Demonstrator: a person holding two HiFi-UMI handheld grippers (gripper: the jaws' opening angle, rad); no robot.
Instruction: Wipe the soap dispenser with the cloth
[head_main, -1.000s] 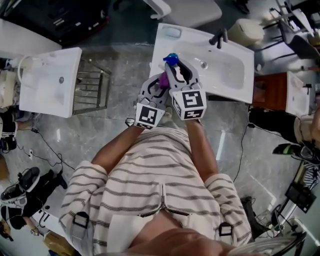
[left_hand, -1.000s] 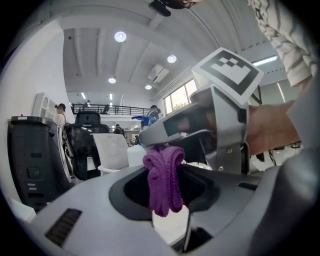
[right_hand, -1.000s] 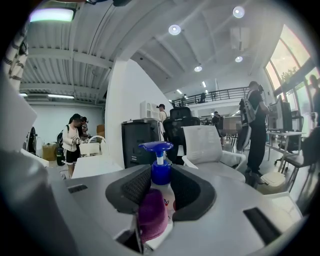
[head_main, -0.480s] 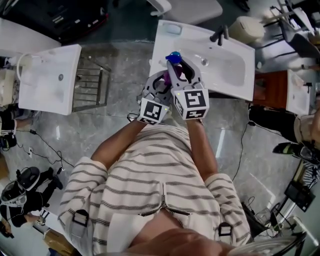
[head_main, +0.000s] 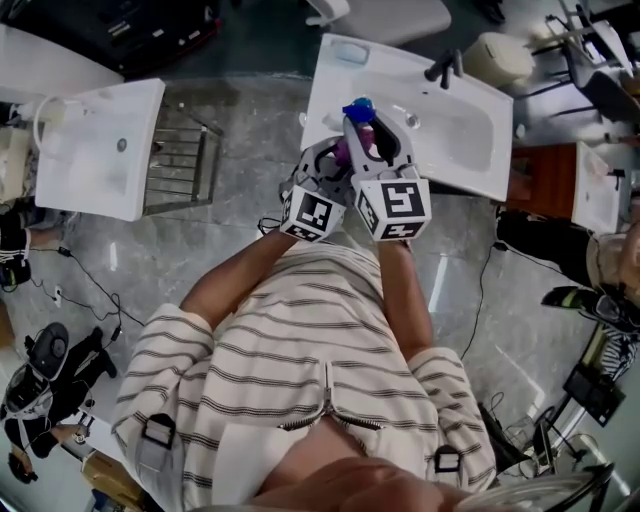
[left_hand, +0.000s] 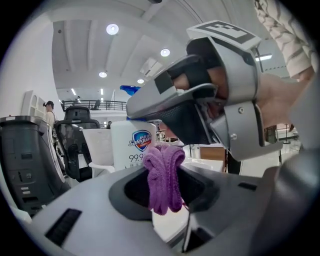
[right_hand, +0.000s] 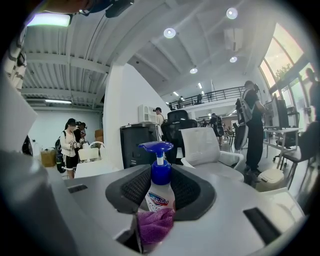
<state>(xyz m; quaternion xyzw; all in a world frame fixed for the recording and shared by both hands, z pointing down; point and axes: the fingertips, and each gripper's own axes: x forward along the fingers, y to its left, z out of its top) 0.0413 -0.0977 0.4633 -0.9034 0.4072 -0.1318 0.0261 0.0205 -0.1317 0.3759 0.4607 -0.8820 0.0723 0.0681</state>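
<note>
Standing upright in the right gripper's (head_main: 379, 140) clamped jaws, upper centre of frame, the soap dispenser (right_hand: 159, 192) lies straight ahead of the cloth (left_hand: 164, 175) pinched by the left gripper (head_main: 330, 160).

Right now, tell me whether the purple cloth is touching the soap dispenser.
Touching. The right gripper view shows the purple cloth pressed against the lower front of the soap dispenser, with no gap between them.

Upright white soap dispenser (right_hand: 160, 196), blue pump (right_hand: 156, 147), purple cloth (left_hand: 164, 175) beside
</note>
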